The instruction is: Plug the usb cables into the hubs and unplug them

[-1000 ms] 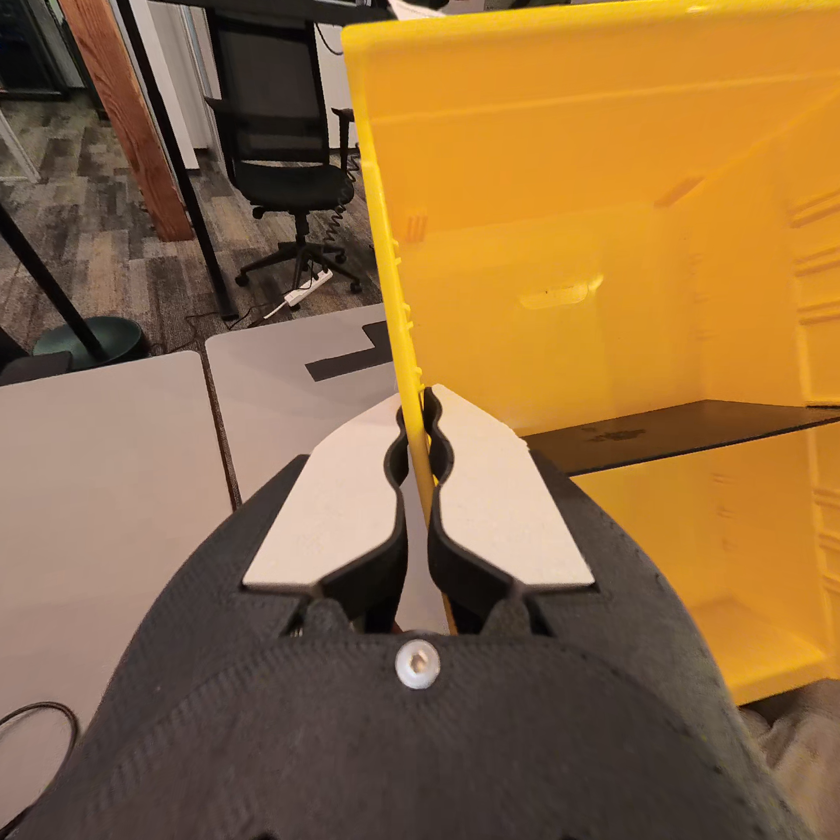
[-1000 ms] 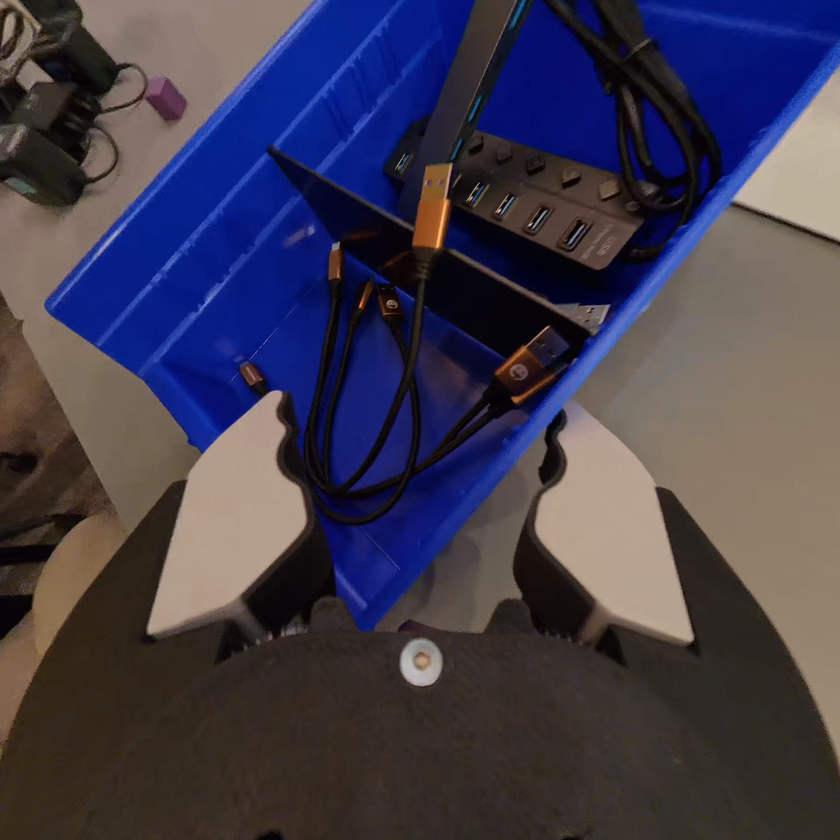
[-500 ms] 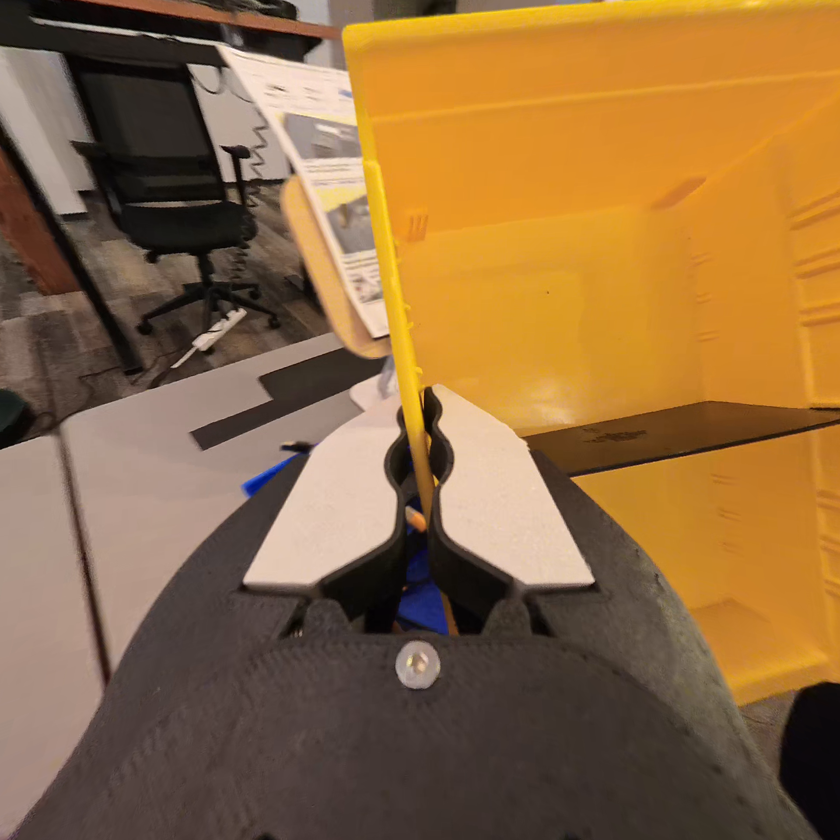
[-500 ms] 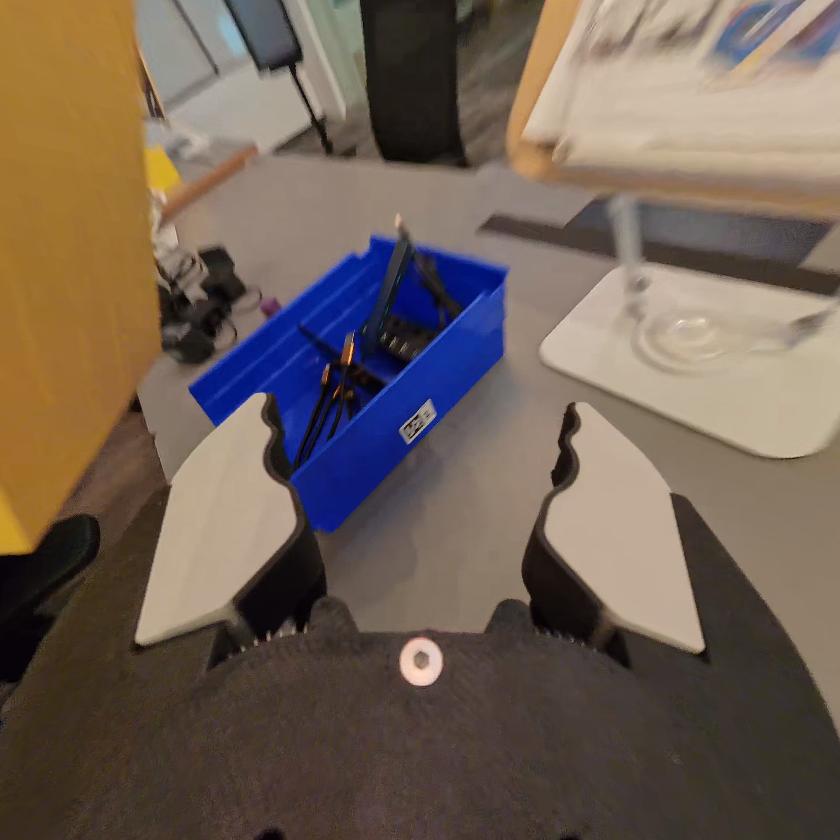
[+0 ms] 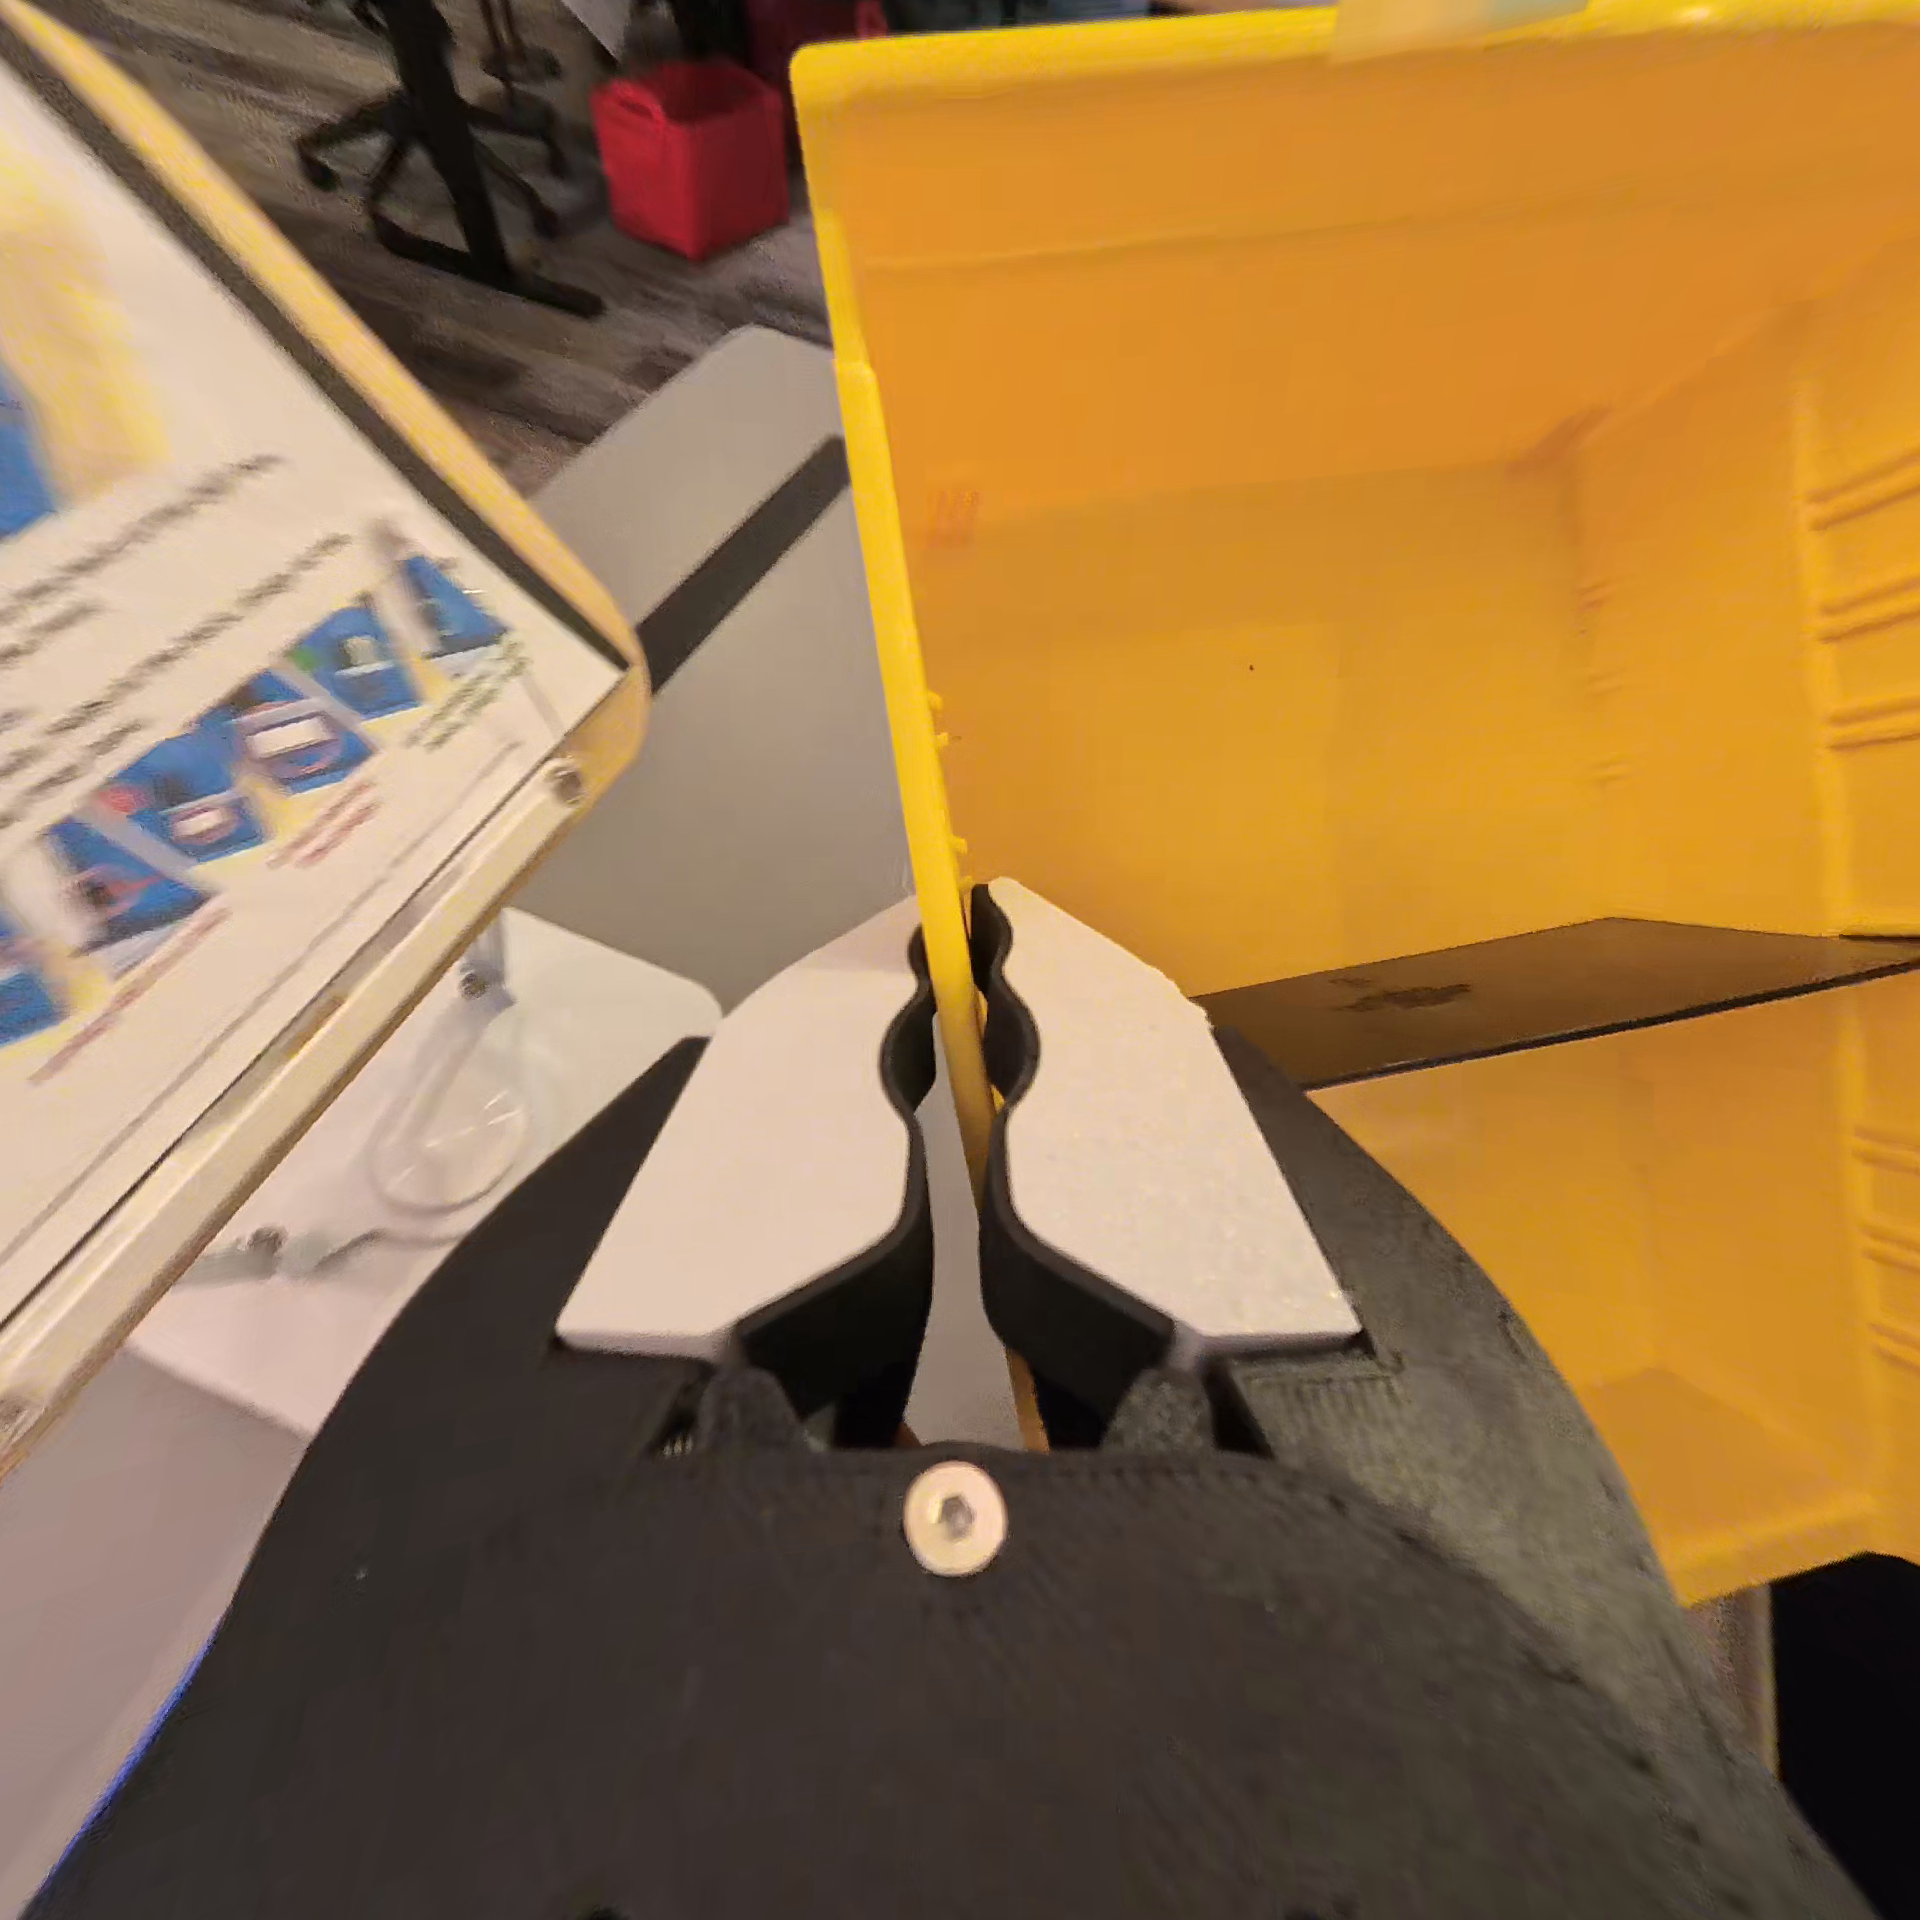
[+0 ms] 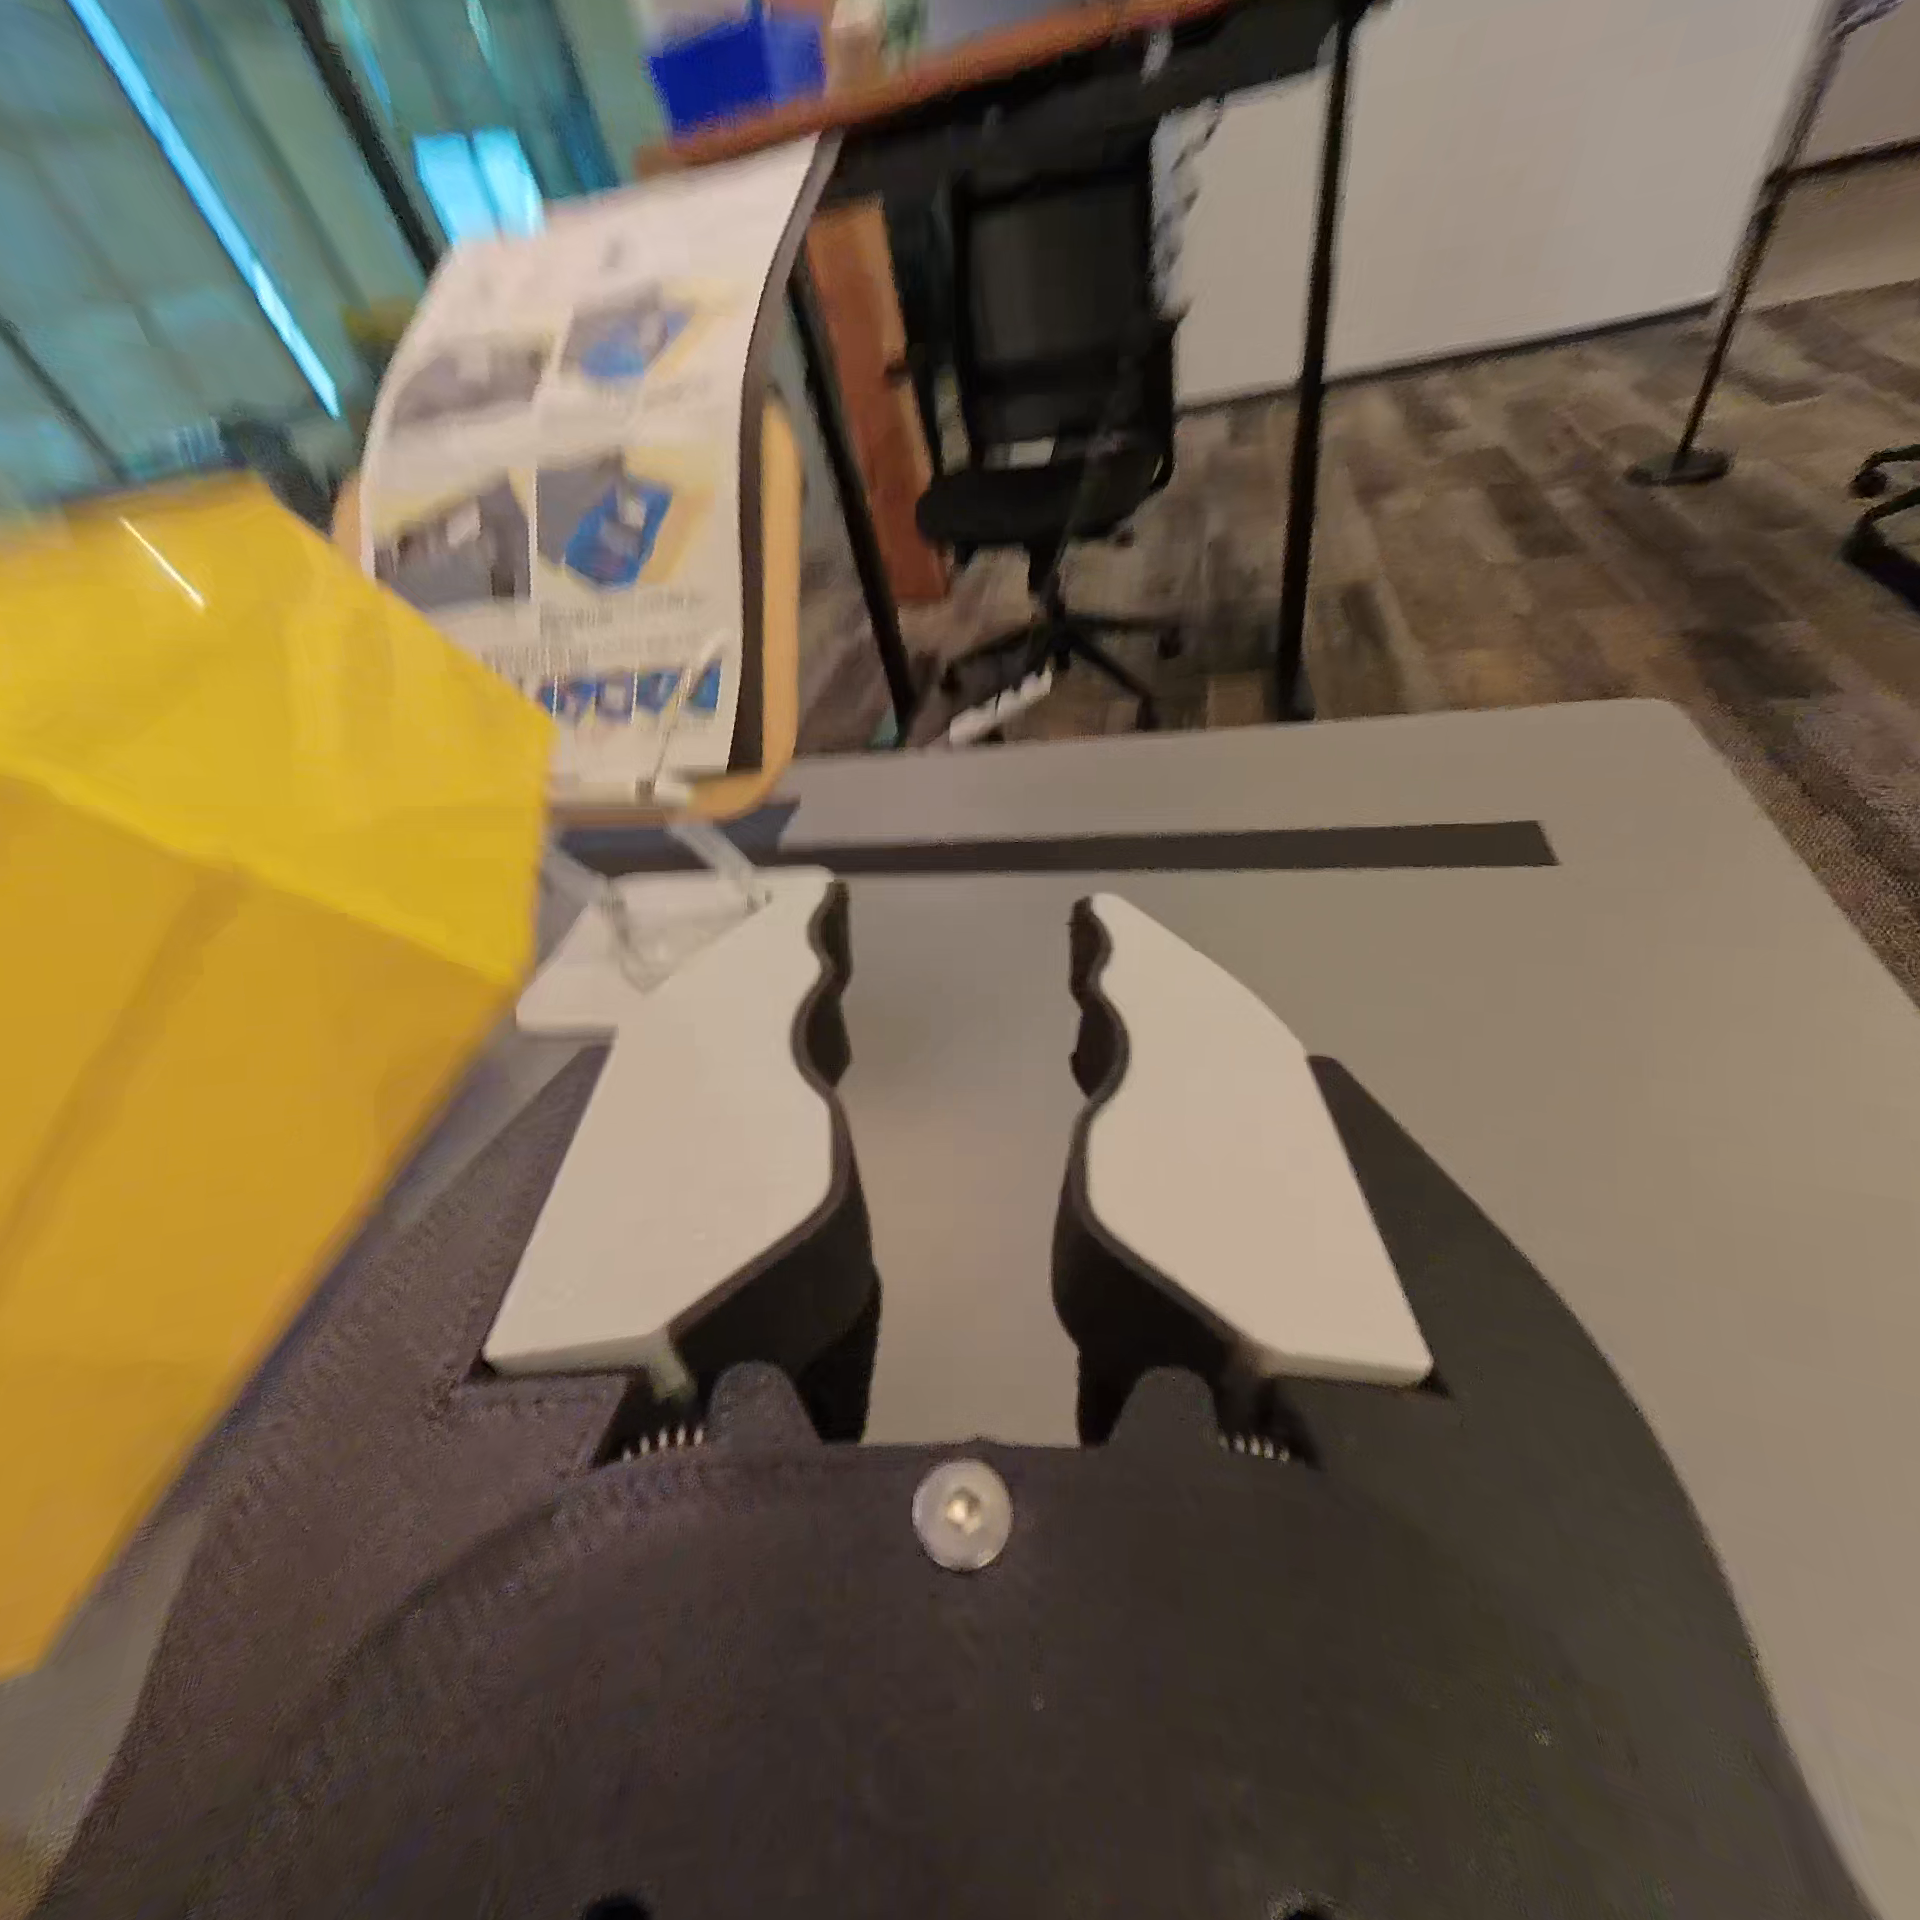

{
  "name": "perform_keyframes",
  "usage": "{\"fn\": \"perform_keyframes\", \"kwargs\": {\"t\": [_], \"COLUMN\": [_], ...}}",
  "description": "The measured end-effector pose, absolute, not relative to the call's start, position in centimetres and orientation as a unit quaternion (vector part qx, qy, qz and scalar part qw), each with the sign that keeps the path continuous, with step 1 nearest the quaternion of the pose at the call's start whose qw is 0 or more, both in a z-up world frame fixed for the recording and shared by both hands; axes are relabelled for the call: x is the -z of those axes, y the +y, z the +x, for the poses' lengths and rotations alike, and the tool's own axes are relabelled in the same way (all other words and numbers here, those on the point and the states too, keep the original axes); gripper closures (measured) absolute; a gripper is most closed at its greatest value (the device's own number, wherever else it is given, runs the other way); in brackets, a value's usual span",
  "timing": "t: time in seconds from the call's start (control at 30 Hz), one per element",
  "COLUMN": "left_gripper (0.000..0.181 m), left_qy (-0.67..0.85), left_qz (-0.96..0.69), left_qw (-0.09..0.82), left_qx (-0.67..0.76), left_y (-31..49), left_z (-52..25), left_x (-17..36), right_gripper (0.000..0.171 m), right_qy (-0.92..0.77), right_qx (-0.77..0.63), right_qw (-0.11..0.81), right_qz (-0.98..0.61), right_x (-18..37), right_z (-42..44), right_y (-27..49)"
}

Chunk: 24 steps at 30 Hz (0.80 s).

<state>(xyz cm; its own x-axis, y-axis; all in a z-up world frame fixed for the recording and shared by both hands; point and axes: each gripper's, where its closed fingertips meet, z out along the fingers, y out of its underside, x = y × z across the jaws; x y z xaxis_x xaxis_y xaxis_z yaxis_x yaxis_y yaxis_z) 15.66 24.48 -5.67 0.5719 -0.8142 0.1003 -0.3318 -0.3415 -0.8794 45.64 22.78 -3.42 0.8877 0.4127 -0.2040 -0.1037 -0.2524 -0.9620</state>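
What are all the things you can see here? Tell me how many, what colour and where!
yellow bin: one, yellow, empty, lifted off the table, its side wall clamped in the left hand-held gripper.
black divider: one, black, across the inside of the yellow bin.
instruction sheet on a stand: one, white with blue and yellow pictures, at the table's far left.
table: grey with a black tape strip.
office chair: one, black, on the floor behind the table.
red basket: one, red, on the floor.
left hand-held gripper: shut on the bin wall.
right hand-held gripper: open, empty, over the table.
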Motion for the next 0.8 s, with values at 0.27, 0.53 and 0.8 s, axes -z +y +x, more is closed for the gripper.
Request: {"fn": "perform_keyframes", "kwargs": {"t": [0.27,0.53,0.8], "left_gripper": [0.176,0.173,0.167], "left_qy": [0.370,0.286,0.241], "left_qz": [-0.830,-0.889,-0.914], "left_qw": [0.328,0.254,0.183], "left_qx": [0.257,0.250,0.269], "left_y": [29.0,30.5,29.7], "left_z": [24.7,26.0,25.8], "left_x": [15.5,22.3,25.7], "right_gripper": [0.109,0.108,0.101], "right_qy": [-0.025,-0.171,-0.259], "right_qx": [-0.223,-0.241,-0.262], "right_qw": [0.594,0.359,0.213], "right_qz": [-0.773,-0.885,-0.905], "right_x": [4.6,15.2,20.9], "right_z": [52.3,46.8,41.4], "right_y": [21.9,20.3,18.1]}}
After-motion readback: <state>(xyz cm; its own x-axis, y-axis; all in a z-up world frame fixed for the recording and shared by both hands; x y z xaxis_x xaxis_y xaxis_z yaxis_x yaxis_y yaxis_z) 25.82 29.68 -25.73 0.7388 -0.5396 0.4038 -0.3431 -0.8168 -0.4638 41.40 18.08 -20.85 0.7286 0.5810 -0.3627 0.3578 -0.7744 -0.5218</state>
